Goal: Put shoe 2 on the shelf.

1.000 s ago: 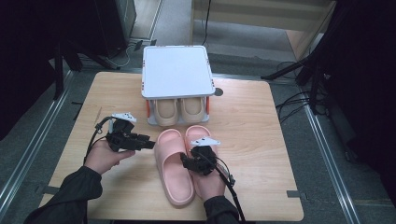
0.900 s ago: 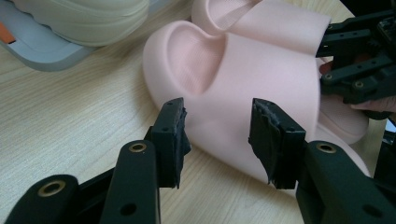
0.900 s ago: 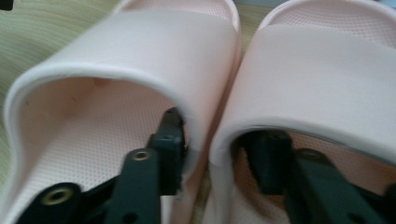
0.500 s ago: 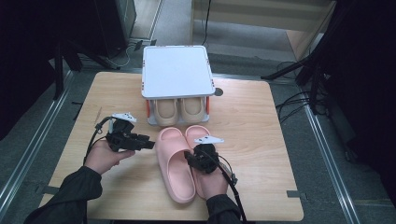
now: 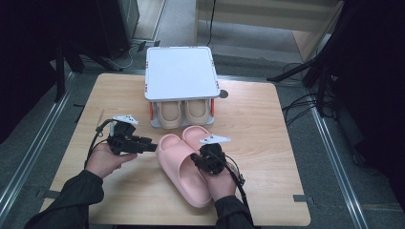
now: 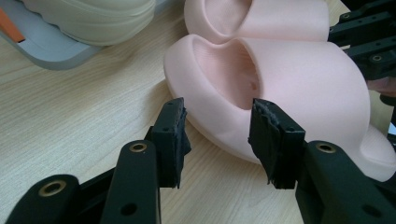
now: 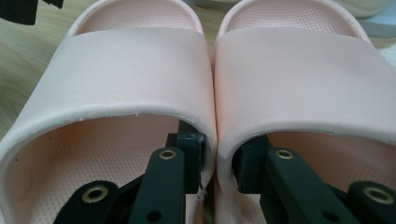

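Two pink slippers lie side by side on the wooden table, the left one [image 5: 184,169] [image 7: 130,70] touching the right one [image 5: 197,135] [image 7: 303,74]. My right gripper [image 5: 203,160] [image 7: 219,158] has one jaw inside each slipper. Its jaws have just been closing, and the pads now pinch the two adjoining side walls together under the straps. My left gripper [image 5: 152,148] [image 6: 217,140] is open, level with the table, at the outer edge of the left slipper [image 6: 299,79], with nothing gripped.
A small shoe rack with a white top [image 5: 180,74] stands at the back middle, and a beige pair of slippers [image 5: 184,112] [image 6: 93,18] rests on its lower shelf. Bare table [image 5: 267,143] lies to the right. Metal rails and cables run along both sides of the table.
The right hand has shifted slightly over the pink slippers. The left hand and its gripper have stayed where they were.
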{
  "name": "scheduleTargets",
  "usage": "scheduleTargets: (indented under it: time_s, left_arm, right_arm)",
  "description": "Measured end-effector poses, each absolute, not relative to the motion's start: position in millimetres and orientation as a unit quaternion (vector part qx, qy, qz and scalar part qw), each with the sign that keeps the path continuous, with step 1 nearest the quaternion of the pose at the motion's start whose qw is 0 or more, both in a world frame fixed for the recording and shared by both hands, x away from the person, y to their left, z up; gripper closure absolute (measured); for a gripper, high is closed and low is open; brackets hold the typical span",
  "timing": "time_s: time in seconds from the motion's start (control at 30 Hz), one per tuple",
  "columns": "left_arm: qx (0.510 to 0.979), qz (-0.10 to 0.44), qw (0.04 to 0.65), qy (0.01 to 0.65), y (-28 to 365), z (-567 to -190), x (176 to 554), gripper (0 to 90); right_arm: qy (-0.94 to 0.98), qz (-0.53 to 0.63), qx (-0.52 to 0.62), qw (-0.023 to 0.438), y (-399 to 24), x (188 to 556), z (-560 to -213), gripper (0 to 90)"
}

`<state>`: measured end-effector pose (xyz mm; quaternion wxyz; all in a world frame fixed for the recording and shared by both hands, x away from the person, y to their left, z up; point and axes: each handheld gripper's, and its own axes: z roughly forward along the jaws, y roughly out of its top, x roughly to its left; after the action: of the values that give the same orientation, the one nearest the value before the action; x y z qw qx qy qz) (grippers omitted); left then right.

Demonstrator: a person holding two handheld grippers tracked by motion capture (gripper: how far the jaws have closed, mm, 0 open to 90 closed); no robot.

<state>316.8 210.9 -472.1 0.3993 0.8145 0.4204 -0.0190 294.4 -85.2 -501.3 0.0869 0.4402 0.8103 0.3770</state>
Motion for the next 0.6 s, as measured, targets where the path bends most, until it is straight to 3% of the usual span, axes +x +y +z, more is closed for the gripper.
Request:
scheduleTargets:
  time_s: [0.17, 0.4, 0.6]
  left_arm:
    - [0.813, -0.018, 0.402, 0.420, 213.3, -471.5, 316.7, 53.4]
    - [0.800, -0.008, 0.417, 0.431, 224.0, -466.8, 314.8, 43.2]
    - [0.798, 0.005, 0.412, 0.440, 233.4, -465.5, 315.3, 41.6]
  right_arm:
    - [0.828, 0.383, 0.403, 0.072, -89.8, 297.4, -492.8, 76.1]
    - [0.881, 0.363, 0.303, 0.028, -99.2, 304.9, -479.4, 75.9]
    - [0.893, 0.383, 0.234, -0.012, -108.9, 311.8, -464.1, 75.8]
